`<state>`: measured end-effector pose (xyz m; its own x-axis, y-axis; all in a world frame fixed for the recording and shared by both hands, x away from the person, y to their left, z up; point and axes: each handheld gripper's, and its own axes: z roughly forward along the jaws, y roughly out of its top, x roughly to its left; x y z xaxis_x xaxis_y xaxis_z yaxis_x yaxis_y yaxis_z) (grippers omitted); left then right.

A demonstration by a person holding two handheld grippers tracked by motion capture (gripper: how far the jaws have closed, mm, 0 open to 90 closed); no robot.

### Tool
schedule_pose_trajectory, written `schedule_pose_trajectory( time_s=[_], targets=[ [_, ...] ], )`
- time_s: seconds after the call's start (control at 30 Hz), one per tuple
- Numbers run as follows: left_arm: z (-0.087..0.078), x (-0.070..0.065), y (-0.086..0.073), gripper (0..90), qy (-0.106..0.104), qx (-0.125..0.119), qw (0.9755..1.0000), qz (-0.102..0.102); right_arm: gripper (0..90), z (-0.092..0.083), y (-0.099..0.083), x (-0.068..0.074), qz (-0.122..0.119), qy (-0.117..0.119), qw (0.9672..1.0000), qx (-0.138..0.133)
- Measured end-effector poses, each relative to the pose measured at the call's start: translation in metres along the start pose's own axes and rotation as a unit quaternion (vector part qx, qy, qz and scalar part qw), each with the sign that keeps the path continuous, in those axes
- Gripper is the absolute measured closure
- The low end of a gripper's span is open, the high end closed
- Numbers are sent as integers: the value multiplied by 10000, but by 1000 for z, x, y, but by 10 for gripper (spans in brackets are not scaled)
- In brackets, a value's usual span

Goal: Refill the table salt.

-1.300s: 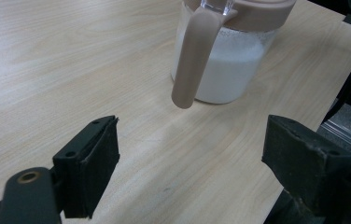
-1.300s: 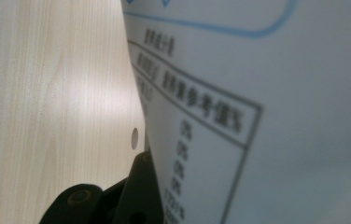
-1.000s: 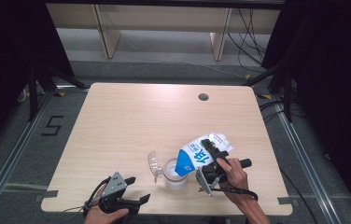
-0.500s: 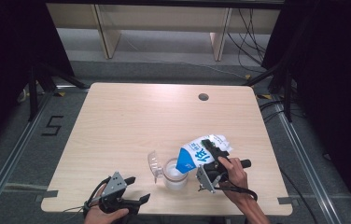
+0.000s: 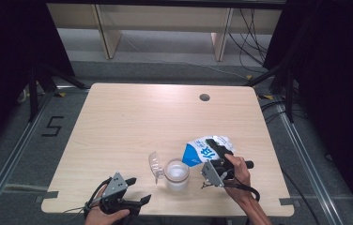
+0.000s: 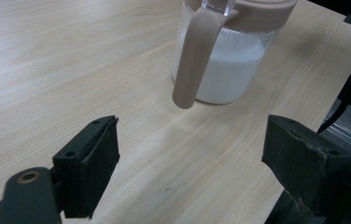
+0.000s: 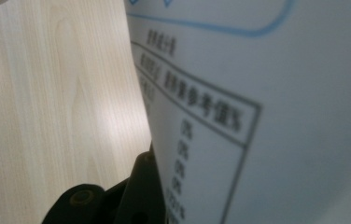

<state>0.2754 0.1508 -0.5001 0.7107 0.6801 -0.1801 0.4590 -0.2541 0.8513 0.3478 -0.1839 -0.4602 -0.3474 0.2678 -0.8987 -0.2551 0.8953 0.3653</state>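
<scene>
high view: right gripper (image 5: pixel 218 159) pinches blue-white bag (image 5: pixel 207 149), tipped, lower corner over open jar (image 5: pixel 177 174) just to its left; bag's long axis slopes down toward jar mouth. left gripper (image 5: pixel 125 197) rests near table (image 5: pixel 132 117) front edge, well apart.

left gripper view: jaws spread, nothing between; jar with white powder, pinkish handle straight ahead.

right gripper view: bag wall pressed against jaw, printed panel close.

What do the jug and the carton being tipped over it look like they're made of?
Jug: clear glass or plastic wall, since the white contents show through; its matte pinkish handle looks plastic. Carton: probably coated paperboard, smooth and white with blue print.
</scene>
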Motion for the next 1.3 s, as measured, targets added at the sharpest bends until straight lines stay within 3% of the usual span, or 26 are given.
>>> schedule_pose_trajectory(
  time_s=[0.23, 0.4, 0.6, 0.87, 1.07, 1.17, 1.3],
  targets=[
    [-1, 1, 0, 180, 6, 44, 10000, 44, 795, -2, -4, -3, 385, -15, 9991, 160],
    [0, 0, 0, 179, 2, 17, 10000, 19, 799, 0, -8, -6, 571, 21, 9983, 61],
    [0, 0, 0, 180, 1, 4, 10000, 5, 805, 1, -15, -9, 1026, 190, 9945, 68],
    [0, 0, 0, 179, 5, 9, 10000, -5, 820, 2, -26, -14, 1715, 315, 9847, -23],
    [1, 0, 0, 180, -2, 2, 10000, -43, 827, 4, -33, -15, 1958, 415, 9798, -18],
    [0, 2, 1, 180, -7, 5, 10000, 81, 828, 4, -37, -16, 2264, 443, 9730, -69],
    [1, 1, 1, 180, 0, 8, 10000, 39, 829, 6, -42, -17, 2672, 552, 9620, -138]
  ],
)
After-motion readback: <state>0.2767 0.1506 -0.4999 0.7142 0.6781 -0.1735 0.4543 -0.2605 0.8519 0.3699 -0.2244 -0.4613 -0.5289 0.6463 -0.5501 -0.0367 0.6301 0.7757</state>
